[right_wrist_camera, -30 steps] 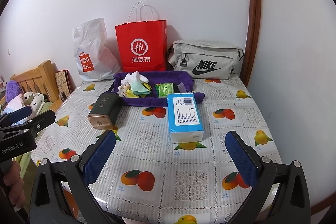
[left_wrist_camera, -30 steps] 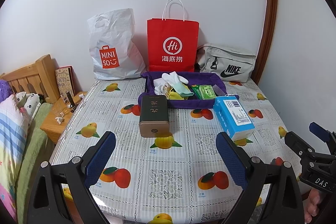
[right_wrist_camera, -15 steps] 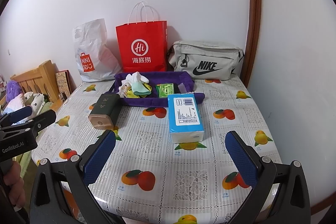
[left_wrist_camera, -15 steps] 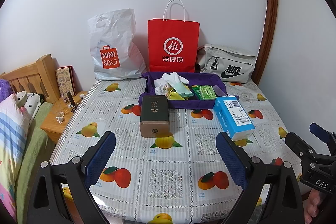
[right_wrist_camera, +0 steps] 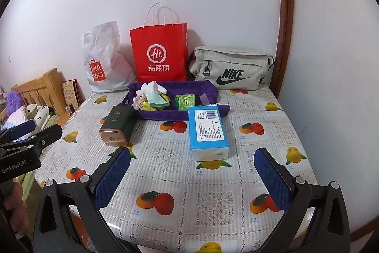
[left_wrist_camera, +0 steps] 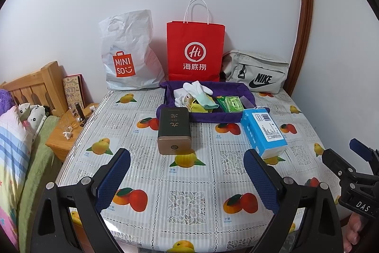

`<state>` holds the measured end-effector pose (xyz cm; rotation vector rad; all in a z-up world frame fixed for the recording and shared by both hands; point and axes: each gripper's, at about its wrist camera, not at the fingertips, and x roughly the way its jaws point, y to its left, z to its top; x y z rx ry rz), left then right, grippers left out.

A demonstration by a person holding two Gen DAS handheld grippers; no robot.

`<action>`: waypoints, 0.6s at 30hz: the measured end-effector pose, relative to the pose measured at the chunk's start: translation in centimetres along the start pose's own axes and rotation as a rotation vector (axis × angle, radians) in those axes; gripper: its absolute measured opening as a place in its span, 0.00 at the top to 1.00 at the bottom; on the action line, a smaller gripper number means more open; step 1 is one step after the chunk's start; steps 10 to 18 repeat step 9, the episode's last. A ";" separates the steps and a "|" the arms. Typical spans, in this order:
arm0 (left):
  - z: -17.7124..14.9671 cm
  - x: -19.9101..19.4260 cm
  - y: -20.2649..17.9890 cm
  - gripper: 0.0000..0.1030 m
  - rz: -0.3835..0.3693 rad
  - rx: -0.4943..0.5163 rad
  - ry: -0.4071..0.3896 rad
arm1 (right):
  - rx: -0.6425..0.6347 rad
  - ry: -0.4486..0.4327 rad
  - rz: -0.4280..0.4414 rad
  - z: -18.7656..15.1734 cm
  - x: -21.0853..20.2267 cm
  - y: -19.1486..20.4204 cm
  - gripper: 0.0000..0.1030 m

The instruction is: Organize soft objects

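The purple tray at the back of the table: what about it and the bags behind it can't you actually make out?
- Purple tray: what lies beneath the sock pile is hidden in both views.
- Red paper bag, white plastic bag, grey pouch: their walls hide the contents.
- Blue tissue pack: print too small to read.

Tablecloth (left_wrist_camera: 189, 200) showing white lace-look squares with orange and yellow fruit prints. Tray (left_wrist_camera: 239, 89) reading purple; socks (left_wrist_camera: 196, 88) white, mint and yellow. Tissue pack (right_wrist_camera: 208, 132) showing blue and white. Tin (left_wrist_camera: 174, 127) showing dark green with gold end. Gripper pads (right_wrist_camera: 112, 178) showing blue mesh on black frames.
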<state>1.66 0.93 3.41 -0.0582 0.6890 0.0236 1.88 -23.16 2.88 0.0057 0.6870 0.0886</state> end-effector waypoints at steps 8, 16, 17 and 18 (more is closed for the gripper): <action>0.0 0.0 -0.1 0.06 -0.001 0.000 0.001 | 0.000 0.000 0.000 0.0 0.0 -0.1 0.00; 0.0 0.0 -0.2 0.06 -0.001 0.000 0.001 | 0.000 0.000 0.001 0.0 0.0 -0.1 0.00; 0.0 0.0 -0.2 0.06 -0.001 0.000 0.001 | 0.000 0.000 0.001 0.0 0.0 -0.1 0.00; 0.0 0.0 -0.2 0.06 -0.001 0.000 0.001 | 0.000 0.000 0.001 0.0 0.0 -0.1 0.00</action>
